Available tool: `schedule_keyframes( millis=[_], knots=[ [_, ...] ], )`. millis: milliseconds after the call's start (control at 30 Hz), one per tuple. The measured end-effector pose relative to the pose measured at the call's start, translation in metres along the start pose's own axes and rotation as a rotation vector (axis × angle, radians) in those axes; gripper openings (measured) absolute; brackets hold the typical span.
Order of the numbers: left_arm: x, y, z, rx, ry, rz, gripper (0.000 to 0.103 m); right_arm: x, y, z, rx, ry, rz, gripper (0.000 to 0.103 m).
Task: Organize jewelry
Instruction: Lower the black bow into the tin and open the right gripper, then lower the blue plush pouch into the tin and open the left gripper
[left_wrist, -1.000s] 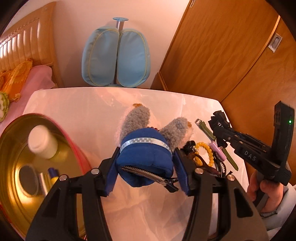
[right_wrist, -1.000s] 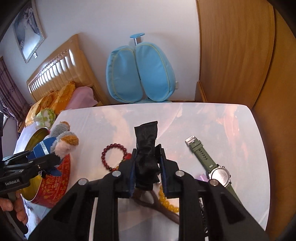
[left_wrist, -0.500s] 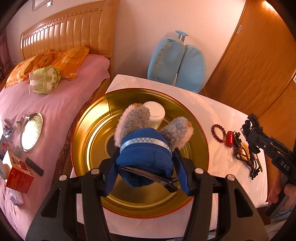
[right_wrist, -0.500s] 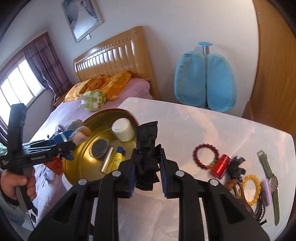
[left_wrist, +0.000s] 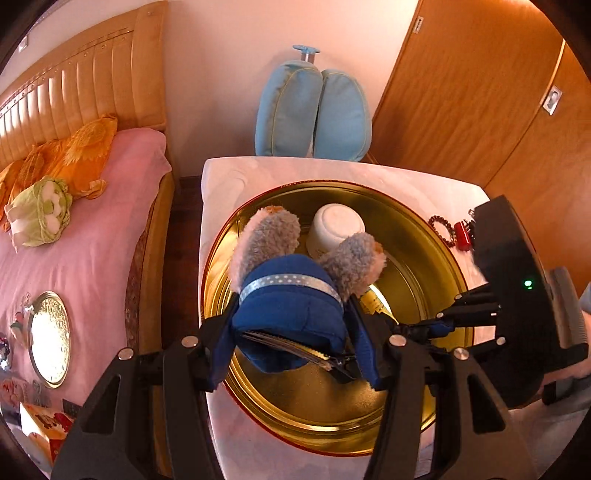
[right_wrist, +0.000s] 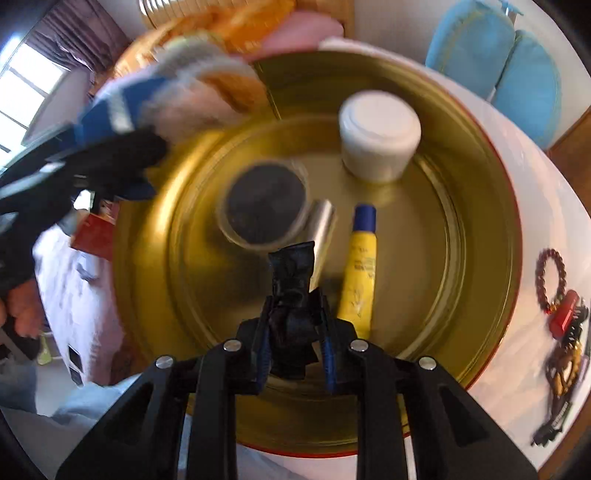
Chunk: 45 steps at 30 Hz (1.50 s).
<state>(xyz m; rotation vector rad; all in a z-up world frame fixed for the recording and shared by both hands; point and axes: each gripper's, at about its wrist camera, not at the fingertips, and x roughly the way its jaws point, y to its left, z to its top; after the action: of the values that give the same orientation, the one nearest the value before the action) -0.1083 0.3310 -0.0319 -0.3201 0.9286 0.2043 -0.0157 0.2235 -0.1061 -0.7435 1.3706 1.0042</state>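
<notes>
Now both grippers hang over the round gold tin (left_wrist: 436, 254), which sits on the white table (left_wrist: 236, 177) by its edge nearest the bed (left_wrist: 92, 236). The left gripper (left_wrist: 291, 332) is clamped on a blue plush hair clip (left_wrist: 291, 306) with two grey fuzzy ears, its metal clip showing underneath between the pads. The right gripper (right_wrist: 293, 328), pointing down into the tin, pinches a crumpled black bow (right_wrist: 291, 291) between nearly closed jaws. Inside the tin lie a white jar (right_wrist: 378, 136), a round dark compact (right_wrist: 266, 203), a silver tube (right_wrist: 323, 225) and a yellow tube (right_wrist: 360, 266) with a blue cap. Beyond the tin, toward the table's far right edge in the right wrist view, rest a dark red bead bracelet (right_wrist: 550, 273), a small red case (right_wrist: 563, 312) and a heap of other pieces (right_wrist: 563, 373), partly blurred.
</notes>
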Motion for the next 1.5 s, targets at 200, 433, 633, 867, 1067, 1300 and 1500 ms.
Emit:
schedule_keyframes(
  millis=[200,433,633,867,1067,1300,1500],
  knots=[
    [0.004,0.003,-0.004,0.027,0.01,-0.046,0.055,0.007,0.006,0.003,-0.012,0.045,-0.004,0.037],
    [0.009,-0.014,-0.01,0.073,0.061,-0.079,0.055,-0.058,-0.012,0.001,-0.004,-0.227,-0.167,0.093],
    [0.028,-0.046,-0.032,0.19,0.236,-0.149,0.055,-0.093,-0.037,-0.03,0.023,-0.377,-0.268,0.093],
    [0.077,-0.069,-0.043,0.27,0.432,-0.146,0.055,-0.099,-0.054,-0.084,0.141,-0.393,-0.279,0.093],
    [0.07,-0.067,-0.037,0.235,0.4,-0.181,0.066,-0.111,-0.068,-0.119,0.249,-0.398,-0.276,0.093],
    [0.041,-0.073,-0.009,0.105,0.176,-0.284,0.084,-0.11,-0.084,-0.141,0.313,-0.408,-0.204,0.093],
    [0.02,-0.136,0.011,0.084,0.001,-0.379,0.092,-0.123,-0.126,-0.177,0.337,-0.456,-0.15,0.096]
  ],
)
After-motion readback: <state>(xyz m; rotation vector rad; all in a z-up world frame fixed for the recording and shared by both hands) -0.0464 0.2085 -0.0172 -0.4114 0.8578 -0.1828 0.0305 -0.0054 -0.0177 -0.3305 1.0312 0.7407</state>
